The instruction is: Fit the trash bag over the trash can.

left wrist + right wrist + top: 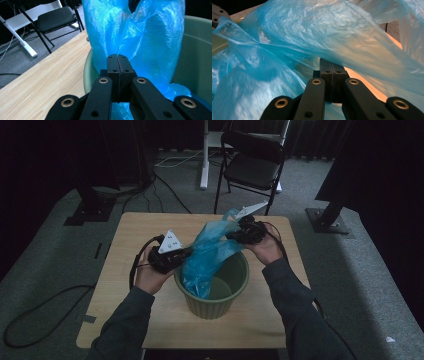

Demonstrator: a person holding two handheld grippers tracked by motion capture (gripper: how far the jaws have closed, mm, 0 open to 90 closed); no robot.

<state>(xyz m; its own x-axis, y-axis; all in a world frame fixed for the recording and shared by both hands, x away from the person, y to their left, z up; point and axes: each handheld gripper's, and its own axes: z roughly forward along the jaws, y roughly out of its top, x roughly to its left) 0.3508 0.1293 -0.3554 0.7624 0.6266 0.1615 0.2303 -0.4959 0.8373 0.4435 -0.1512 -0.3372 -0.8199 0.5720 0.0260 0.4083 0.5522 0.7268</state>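
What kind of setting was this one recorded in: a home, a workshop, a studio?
Probably a recording studio or lab, not a home: dark curtains surround a small wooden table on grey carpet, cables trail across the floor, and a black folding chair stands beyond.

The bin point(212, 292) stands on the worktop point(130, 270), toward its near edge. The bag point(207, 252) hangs partly in the bin, stretched above its rim between the left gripper point(182, 254) at the bin's left and the right gripper point(235, 236) behind its far right rim. A chair point(252, 162) stands on the floor behind the worktop
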